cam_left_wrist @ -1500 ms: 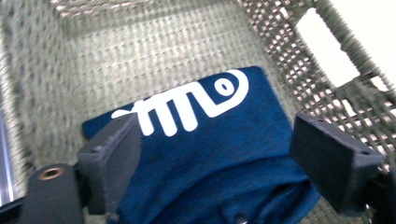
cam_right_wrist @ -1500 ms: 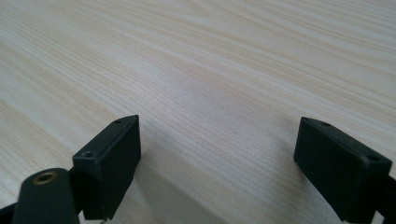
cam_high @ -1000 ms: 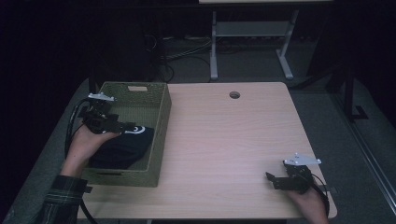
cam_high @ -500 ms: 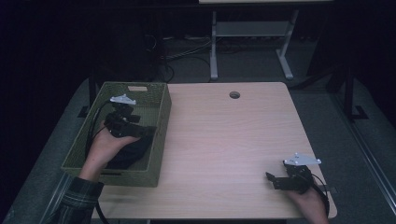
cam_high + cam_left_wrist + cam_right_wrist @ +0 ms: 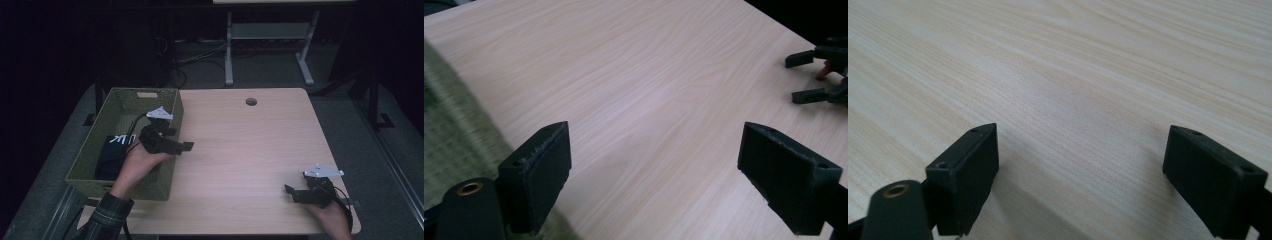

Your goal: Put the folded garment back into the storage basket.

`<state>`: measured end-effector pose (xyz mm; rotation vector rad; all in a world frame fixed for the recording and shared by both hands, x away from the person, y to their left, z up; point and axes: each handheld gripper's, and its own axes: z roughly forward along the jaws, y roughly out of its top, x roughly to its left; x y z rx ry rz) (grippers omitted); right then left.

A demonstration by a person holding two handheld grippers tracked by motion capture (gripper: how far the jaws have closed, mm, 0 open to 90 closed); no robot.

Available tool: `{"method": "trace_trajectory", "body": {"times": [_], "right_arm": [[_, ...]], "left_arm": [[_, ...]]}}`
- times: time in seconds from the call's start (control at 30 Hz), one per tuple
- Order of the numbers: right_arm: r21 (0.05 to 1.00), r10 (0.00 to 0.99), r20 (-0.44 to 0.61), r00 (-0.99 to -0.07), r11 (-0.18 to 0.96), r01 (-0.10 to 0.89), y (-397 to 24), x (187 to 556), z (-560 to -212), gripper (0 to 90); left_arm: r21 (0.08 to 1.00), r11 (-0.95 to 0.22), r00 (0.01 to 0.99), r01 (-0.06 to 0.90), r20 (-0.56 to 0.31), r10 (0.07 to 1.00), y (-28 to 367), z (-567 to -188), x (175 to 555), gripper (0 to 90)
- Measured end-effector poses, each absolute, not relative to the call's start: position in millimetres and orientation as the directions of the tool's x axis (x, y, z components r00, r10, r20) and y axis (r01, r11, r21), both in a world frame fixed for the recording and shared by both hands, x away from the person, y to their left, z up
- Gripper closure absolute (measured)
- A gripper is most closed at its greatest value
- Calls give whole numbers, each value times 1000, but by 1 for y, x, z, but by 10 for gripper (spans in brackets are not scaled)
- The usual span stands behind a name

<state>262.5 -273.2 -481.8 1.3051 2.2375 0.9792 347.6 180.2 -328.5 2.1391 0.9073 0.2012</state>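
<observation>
Tongs on the left hand (image 5: 186, 145) hang over the right wall of the green woven basket (image 5: 120, 102), with their tips out above the pale wooden counter (image 5: 250, 150). Their two black pads (image 5: 541, 172) stand wide apart with nothing between them; the left gripper view shows bare wood under them and a strip of the basket's weave at the left edge.

Down inside the basket lies the dark folded cloth with white marks (image 5: 112, 150), near its front half. It looks like the thing to fetch, and it is not picked up yet.

The right tongs (image 5: 292, 194) rest low on the counter near its front right corner, well apart from the basket. Their pads (image 5: 968, 170) are also wide apart and empty.

To do this step well, I think the left tongs should turn back and point down into the basket. Keep them wide until one pad sits on each side of a thick fold, not just a thin edge, or the cloth may slip out. Stay away from the basket walls, because a bump could push the basket off its side of the counter. Squeeze firmly, then lift straight up until the cloth clears the rim. The right tongs can wait, ready to hold the basket if it tips.
</observation>
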Motion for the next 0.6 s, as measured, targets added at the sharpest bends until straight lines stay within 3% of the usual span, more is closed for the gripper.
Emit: {"method": "trace_trajectory", "body": {"times": [0.6], "right_arm": [[724,865,27,-502,329,606,-273,263,-482,144]], "left_arm": [[729,-484,791,484,-127,599,123,-369,329,137]]}}
